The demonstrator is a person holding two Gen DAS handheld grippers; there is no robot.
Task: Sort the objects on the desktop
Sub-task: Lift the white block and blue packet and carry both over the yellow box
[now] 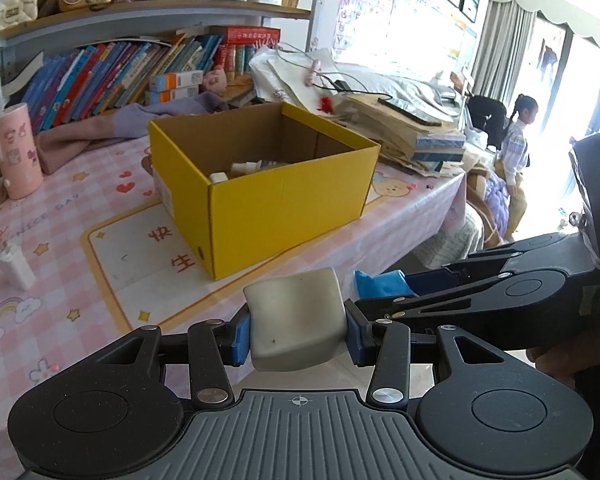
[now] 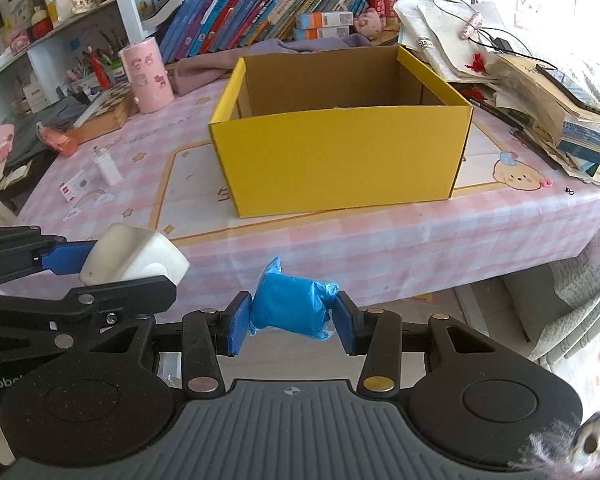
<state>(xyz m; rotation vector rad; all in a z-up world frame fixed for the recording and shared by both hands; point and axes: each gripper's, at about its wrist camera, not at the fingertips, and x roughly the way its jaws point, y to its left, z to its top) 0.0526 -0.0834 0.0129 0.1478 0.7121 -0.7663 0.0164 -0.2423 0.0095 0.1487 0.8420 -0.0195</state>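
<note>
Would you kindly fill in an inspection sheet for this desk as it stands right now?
Surface: table under a pink checked cloth with cartoon prints.
Job's things: open yellow box mid-table, with some white items inside; white case in the left tongs; blue roll in the right tongs.
Clutter: pink canister, white charger, orange bottle, small card, paper stack with a phone on top.
Grippers: both shut on their loads, held off the near table edge.
Cables: black cord and adapter on the stack.
Surroundings: bookshelves, child by the window.
</note>
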